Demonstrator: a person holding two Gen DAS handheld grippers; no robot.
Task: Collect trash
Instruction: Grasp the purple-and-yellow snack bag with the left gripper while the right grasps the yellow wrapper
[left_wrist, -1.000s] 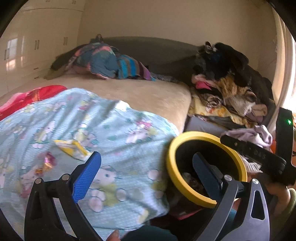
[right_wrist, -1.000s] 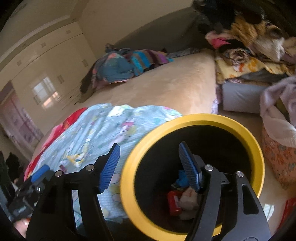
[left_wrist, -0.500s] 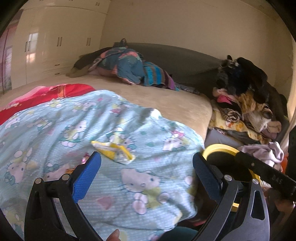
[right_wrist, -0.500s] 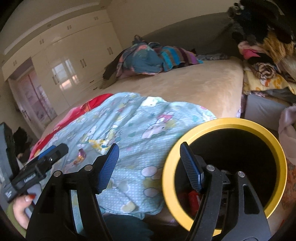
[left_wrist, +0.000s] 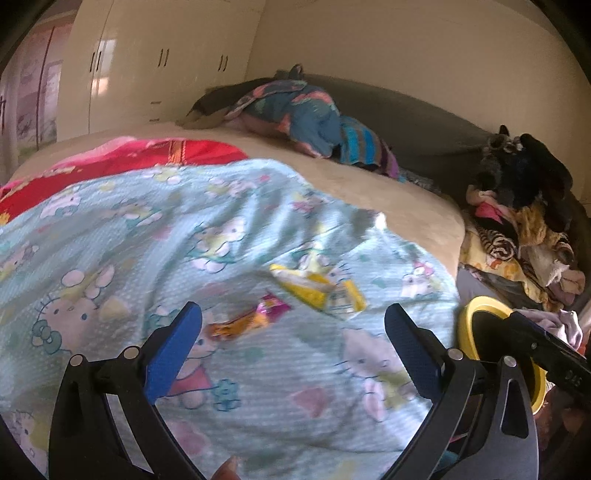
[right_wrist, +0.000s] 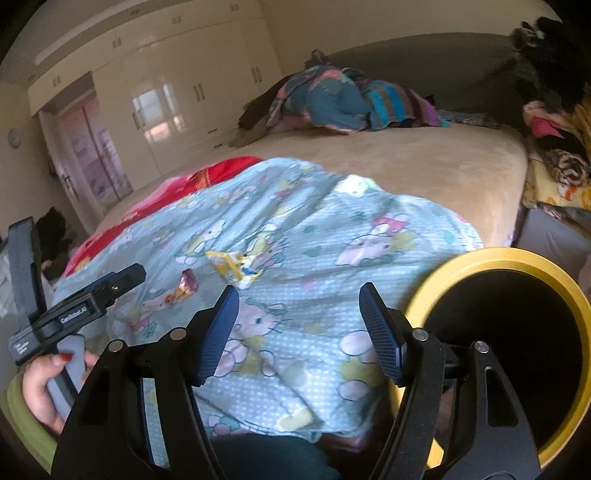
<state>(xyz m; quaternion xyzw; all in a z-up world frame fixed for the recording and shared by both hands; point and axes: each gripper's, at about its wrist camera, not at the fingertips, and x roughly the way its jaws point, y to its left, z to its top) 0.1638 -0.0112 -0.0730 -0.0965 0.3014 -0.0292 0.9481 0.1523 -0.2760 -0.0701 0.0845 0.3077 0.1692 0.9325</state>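
Observation:
A crumpled yellow wrapper (left_wrist: 317, 291) and a small orange and pink candy wrapper (left_wrist: 243, 319) lie on the light blue cartoon blanket (left_wrist: 184, 240). My left gripper (left_wrist: 291, 347) is open and empty, just short of both wrappers. In the right wrist view the yellow wrapper (right_wrist: 236, 267) and the candy wrapper (right_wrist: 183, 286) lie beyond my right gripper (right_wrist: 299, 325), which is open and empty over the blanket. The yellow-rimmed black bin (right_wrist: 517, 343) stands to its right, and its rim also shows in the left wrist view (left_wrist: 476, 314).
A beige bed (right_wrist: 424, 170) carries a bundle of coloured bedding (right_wrist: 340, 99) at the far side and a red blanket (left_wrist: 147, 155). A heap of clothes (left_wrist: 524, 229) is piled at the right. White wardrobes (right_wrist: 166, 92) line the wall.
Both grippers have swung left, away from the bin and over the blanket. The wrappers now lie straight ahead of the left gripper. The bin has slid to the right edge of both views.

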